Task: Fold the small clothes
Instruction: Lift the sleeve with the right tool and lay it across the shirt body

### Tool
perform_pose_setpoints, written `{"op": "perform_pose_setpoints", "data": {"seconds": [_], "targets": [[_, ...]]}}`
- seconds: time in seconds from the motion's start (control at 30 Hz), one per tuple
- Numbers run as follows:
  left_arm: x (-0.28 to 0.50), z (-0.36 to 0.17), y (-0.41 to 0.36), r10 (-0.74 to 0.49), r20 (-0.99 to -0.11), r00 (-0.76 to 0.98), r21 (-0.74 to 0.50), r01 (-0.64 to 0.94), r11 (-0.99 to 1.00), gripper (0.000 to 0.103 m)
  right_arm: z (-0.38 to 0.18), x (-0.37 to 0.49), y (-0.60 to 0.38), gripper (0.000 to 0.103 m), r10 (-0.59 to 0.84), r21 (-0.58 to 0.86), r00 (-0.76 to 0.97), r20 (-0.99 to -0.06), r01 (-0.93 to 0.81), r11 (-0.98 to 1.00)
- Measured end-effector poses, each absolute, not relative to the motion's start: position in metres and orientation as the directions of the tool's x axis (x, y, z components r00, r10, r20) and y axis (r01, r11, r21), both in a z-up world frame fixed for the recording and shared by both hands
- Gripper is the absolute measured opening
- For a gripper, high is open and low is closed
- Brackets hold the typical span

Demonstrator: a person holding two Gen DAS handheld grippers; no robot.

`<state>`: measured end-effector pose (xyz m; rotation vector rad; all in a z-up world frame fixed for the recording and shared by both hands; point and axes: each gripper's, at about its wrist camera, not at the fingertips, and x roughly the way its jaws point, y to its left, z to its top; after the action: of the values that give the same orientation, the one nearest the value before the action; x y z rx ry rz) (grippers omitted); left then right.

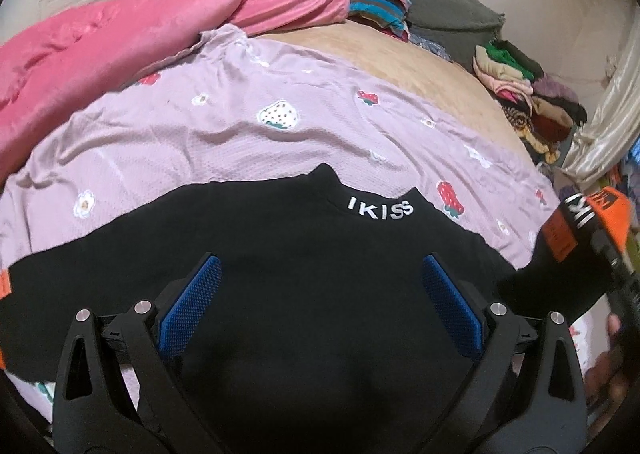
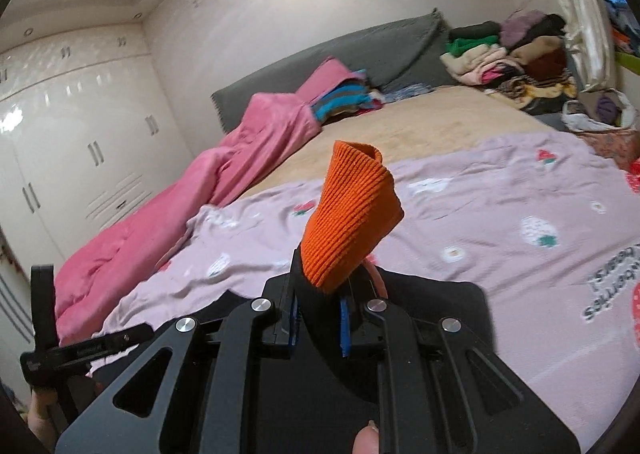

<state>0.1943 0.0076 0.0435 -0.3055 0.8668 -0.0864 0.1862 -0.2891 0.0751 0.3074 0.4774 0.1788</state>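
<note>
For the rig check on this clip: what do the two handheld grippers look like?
Both match: the left gripper and the right gripper have matte black frames with triangular cut-outs and round silver pivot bolts. The fingers carry blue pads with a fine dotted texture. No cables or markings show. A fingertip is visible behind the right one; no sleeve is in view.

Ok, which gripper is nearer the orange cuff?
Right. The right gripper has its jaws shut on the sleeve just below the orange cuff. The left gripper hangs open over the black top's body, well away from it.
</note>
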Motion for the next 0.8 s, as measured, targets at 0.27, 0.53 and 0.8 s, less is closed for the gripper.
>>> {"op": "perform_pose_setpoints", "data": {"seconds": [0.27, 0.53, 0.8], "targets": [[0.194, 0.034, 0.043, -0.242, -0.729, 0.64, -0.389, -0.096, 0.916, 0.094, 0.055, 0.198, -0.236, 0.014, 0.305, 0.302, 0.829, -0.469, -0.174, 0.937], [0.192, 0.021, 0.064, -0.379, -0.686, 0.621, -0.528, -0.068, 0.846, 0.094, 0.025, 0.205, -0.18, 0.015, 0.365, 0.266, 0.76, -0.538, -0.257, 0.929], [0.197, -0.004, 0.069, -0.446, -0.695, 0.564, -0.579, -0.071, 0.812, 0.094, -0.003, 0.205, -0.143, 0.03, 0.422, 0.268, 0.683, -0.596, -0.325, 0.907]]}}
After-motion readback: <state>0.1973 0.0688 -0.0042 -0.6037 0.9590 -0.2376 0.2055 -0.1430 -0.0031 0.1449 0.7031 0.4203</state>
